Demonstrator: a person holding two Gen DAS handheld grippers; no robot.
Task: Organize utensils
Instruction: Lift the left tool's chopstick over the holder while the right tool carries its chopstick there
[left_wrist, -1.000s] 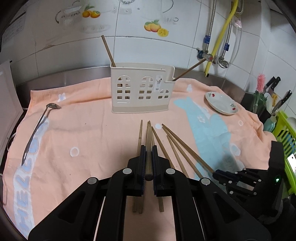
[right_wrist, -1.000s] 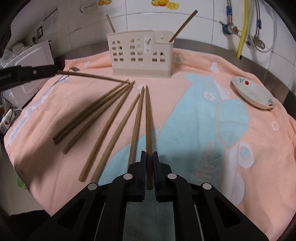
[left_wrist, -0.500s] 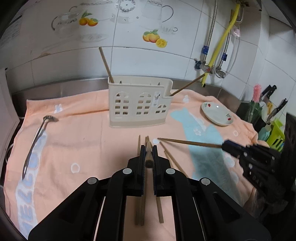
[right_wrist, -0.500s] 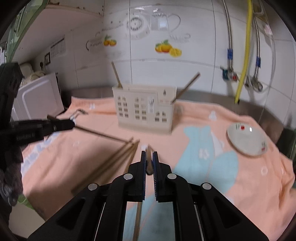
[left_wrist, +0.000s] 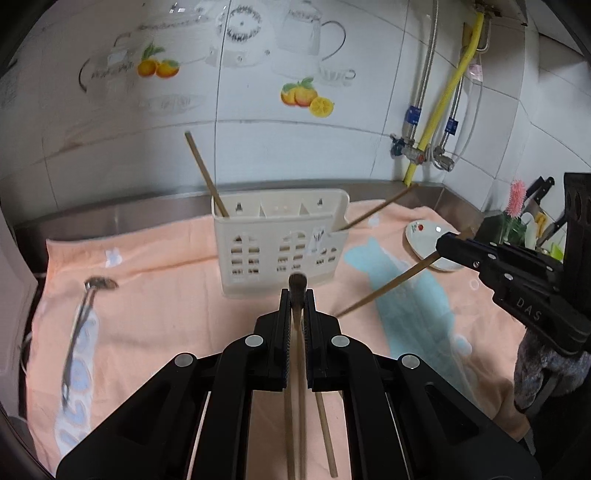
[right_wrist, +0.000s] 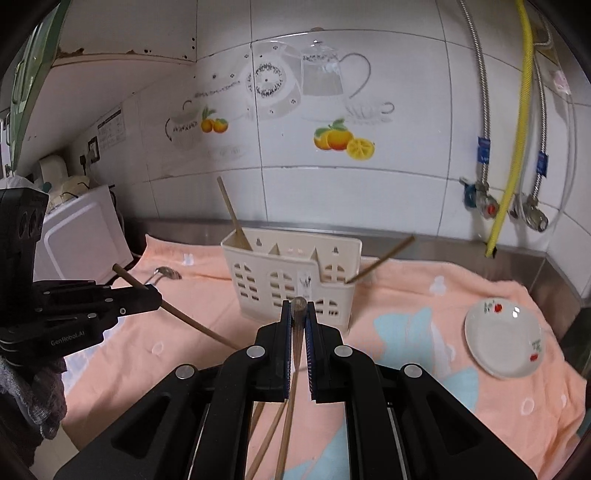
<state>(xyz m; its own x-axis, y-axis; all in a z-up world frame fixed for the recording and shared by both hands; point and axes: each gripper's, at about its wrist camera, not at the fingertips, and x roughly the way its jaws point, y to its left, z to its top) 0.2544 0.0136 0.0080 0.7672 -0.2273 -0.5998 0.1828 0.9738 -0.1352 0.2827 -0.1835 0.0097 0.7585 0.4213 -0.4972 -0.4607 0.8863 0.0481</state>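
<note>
Left wrist view, left to right: metal spoon (left_wrist: 83, 314) lies flat on the peach towel (left_wrist: 155, 317), well left of the cream utensil holder (left_wrist: 280, 240), not yet put away. Holder stands upright near the back wall; one chopstick leans out of its left compartment (left_wrist: 205, 173), another out of the right end (left_wrist: 376, 212). So two sticks are in.

Left gripper (left_wrist: 296, 295) is clamped on a chopstick (left_wrist: 295, 369), blunt end poking past the fingertips, pointed toward the holder's front. Right gripper (left_wrist: 448, 245) comes in from the right, jaws pinched on another chopstick (left_wrist: 384, 290) that slopes down toward the towel. Small white dish (left_wrist: 424, 240) sits behind it.

Right wrist view agrees: left gripper (right_wrist: 153, 295) grips its stick (right_wrist: 192, 321); right gripper (right_wrist: 298, 308) grips its own (right_wrist: 291, 387), above the towel.

More loose chopsticks (right_wrist: 266, 439) lie on the towel beneath the jaws; count unclear.

Judgement: early-to-middle. Two stowed, two in hand, several sticks plus spoon left.
</note>
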